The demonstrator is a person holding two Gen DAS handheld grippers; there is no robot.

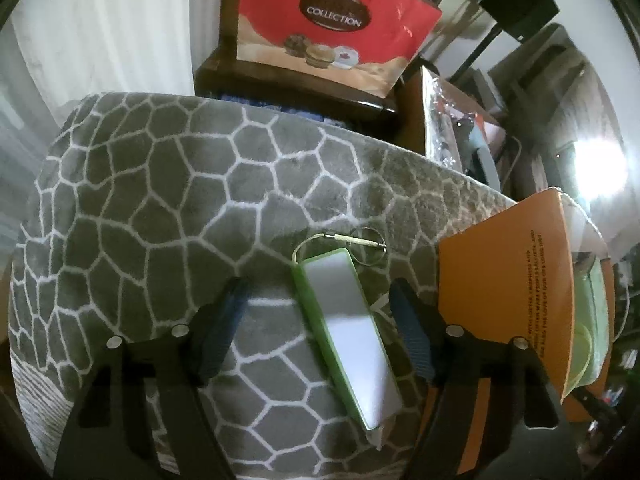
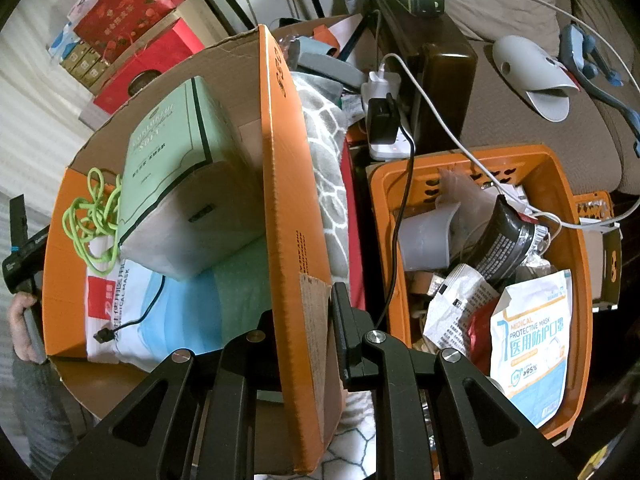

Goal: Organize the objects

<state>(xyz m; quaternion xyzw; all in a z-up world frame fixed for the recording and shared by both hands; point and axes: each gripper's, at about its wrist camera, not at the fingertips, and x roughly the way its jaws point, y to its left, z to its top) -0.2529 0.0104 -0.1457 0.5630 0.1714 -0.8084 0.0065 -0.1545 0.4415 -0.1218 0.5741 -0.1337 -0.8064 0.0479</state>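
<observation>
A flat green-and-white power bank with a key ring on a short loop lies on a grey blanket with a white cell pattern. My left gripper is open and straddles it; the blue pads stand clear of its sides, and the right pad is much the nearer. Just right of it stands the orange cardboard box. In the right wrist view my right gripper is shut on the box's upright orange flap. Inside the box are a mint tissue pack, a green cord and a mask packet.
An orange plastic basket full of mask packets and wrappers sits right of the box. Chargers and cables cross behind it. A red gift bag stands beyond the blanket. A hand shows at the left edge.
</observation>
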